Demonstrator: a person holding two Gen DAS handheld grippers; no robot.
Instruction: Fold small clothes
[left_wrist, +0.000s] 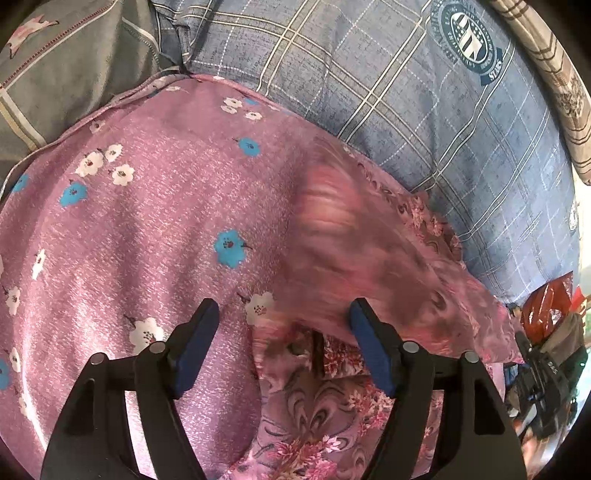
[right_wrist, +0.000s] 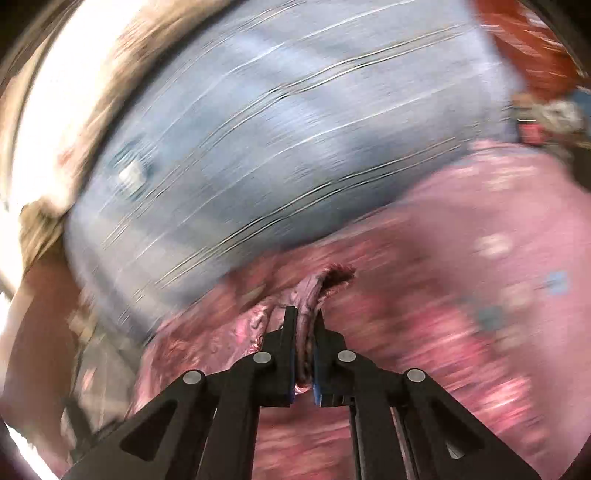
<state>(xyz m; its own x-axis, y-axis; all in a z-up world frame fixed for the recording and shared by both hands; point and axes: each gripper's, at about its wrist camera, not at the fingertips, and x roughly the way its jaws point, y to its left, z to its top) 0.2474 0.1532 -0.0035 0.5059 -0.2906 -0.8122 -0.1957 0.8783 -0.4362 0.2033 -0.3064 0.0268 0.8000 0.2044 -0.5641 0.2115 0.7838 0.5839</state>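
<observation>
1. Cloth first: a pink-mauve garment of thin woven fabric printed with small white and blue flowers lies spread over the bed, filling the middle and left of the left wrist view.
2. A second pink fabric with a darker swirling red-and-brown floral print lies against the flowered garment's right edge and runs toward the lower middle of that view; whether it is a separate piece or the same garment's other face cannot be told.
3. Part of this darker print, higher up at the right of the flowered garment, is smeared by motion blur, so its shape there is unclear.
4. The left gripper, black with blue pads, hovers above the seam where the two prints meet, its fingers spread wide with nothing between them.
5. The right gripper has its fingers pinched tight on a bunched fold of the darker pink printed cloth, which rises in a ridge just past the fingertips.
6. The right wrist view is heavily blurred; pink fabric fills its lower half.
7. Under the clothes lies a blue-grey plaid bedsheet with thin cream lines and a round navy crest.
8. A grey checked blanket sits at the upper left, touching the flowered garment's far edge.
9. An orange-red plastic bag sits beyond the bed at the right.
</observation>
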